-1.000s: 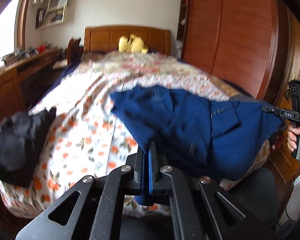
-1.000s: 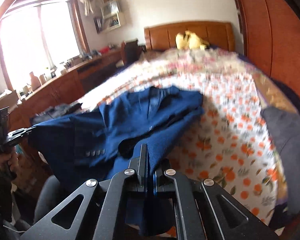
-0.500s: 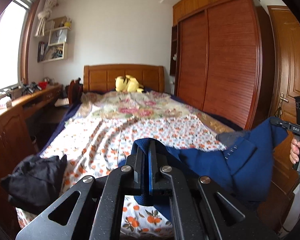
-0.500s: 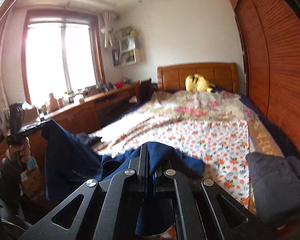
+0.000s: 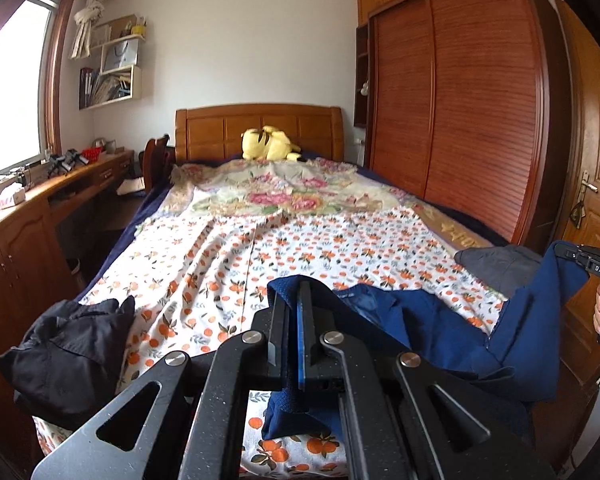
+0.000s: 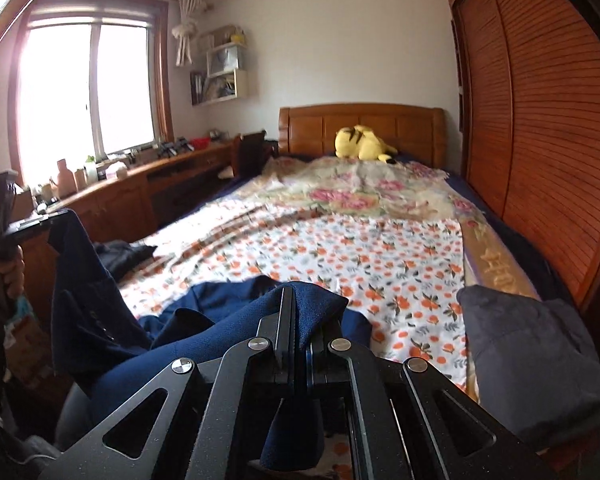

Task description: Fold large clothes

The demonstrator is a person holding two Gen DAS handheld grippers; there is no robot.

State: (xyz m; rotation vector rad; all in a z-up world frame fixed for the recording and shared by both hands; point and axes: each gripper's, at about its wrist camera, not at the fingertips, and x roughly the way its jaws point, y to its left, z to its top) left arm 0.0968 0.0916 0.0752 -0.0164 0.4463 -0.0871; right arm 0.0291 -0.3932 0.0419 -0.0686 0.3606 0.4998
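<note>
Black garment (image 5: 68,344): heaped at the bed's near corner, left of and well apart from the left tongs. Risk: swept off if the jacket swings that way.

Left tongs (image 5: 298,312): jaws clamped tight on a fold of the jacket, cloth bunched over the tips and hanging below them. Risk: a thin bite on thick wool; a tug from the other side could pull it free.

Jacket (image 5: 440,332): navy, strung between the two tongs, middle sagging onto the sheet (image 5: 300,248) at the bed's foot, right end raised. Risk: uneven lift lets the sleeve, buttons showing, twist under and crease the fold; slack cloth may slide off the near edge.

Right tongs (image 6: 296,312): jaws closed on another fold of the jacket, cloth draped over both fingers. Risk: same slip; the bunched grip hides which edge is held, so corners may mismatch.

Grey bundle (image 6: 532,360): lying right of the right tongs, near. Risk: crowds the laying space, so the jacket could land on it.
</note>
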